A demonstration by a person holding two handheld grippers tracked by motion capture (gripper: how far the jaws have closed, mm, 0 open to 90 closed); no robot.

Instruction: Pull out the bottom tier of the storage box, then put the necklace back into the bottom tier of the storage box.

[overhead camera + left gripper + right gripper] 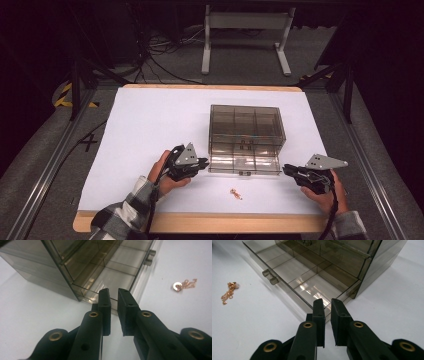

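Sits on the table as the biggest thing: a smoky see-through box (pixel 247 125) with little rooms inside. Has its bottom drawer (pixel 244 164) pulled out toward the person, likely to take something in.

Holds the left gripper (pixel 204 162) at the drawer's left front corner and the right gripper (pixel 286 170) at its right front corner, maybe to steady or slide it. Shows both pairs of jaws nearly together, with just a thin gap, pinching nothing.

Leaves a tiny gold chain (pixel 235 193) flat just in front of the drawer, apart from both grippers, probably waiting to go in.

Under the box, a clean white sheet (pixel 150 130) on a wooden board (pixel 200 222). Behind the box, grey floor (pixel 240 65), black cables (pixel 155 55), a white stand (pixel 245 20), all dark around.
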